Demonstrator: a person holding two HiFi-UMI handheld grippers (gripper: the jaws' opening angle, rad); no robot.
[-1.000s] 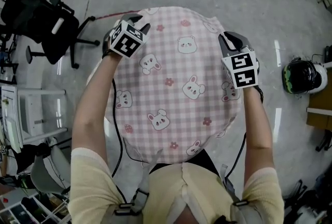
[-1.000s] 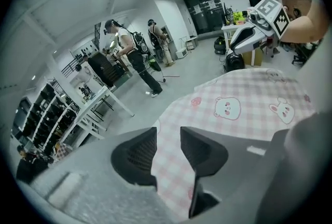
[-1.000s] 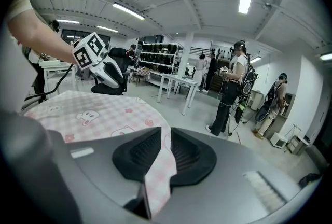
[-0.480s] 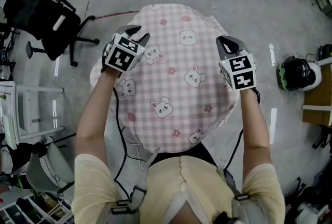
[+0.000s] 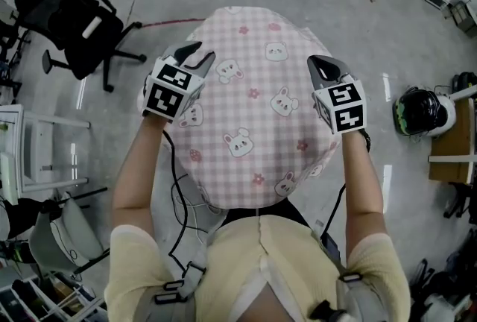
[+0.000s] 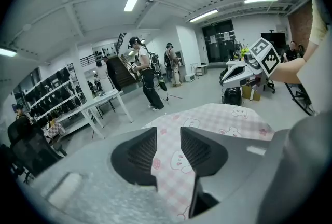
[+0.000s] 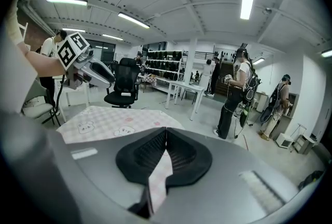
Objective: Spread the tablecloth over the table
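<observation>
With the left gripper (image 5: 195, 53) and right gripper (image 5: 321, 64) each clamped on an edge of the cloth (image 5: 250, 108), I hold it stretched in mid-air; pulling tauter could slip it from the looser-looking left jaws.

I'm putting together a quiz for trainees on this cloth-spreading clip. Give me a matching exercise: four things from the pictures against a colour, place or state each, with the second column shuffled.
Things:
1. tablecloth
2. office chair
3. helmet
4. right gripper

Descriptions:
A. far right of the head view
B. jaws shut on a fabric edge
C. pink checks with little animal faces
D. black, at the head view's upper left

Pairs: 1-C, 2-D, 3-A, 4-B
</observation>
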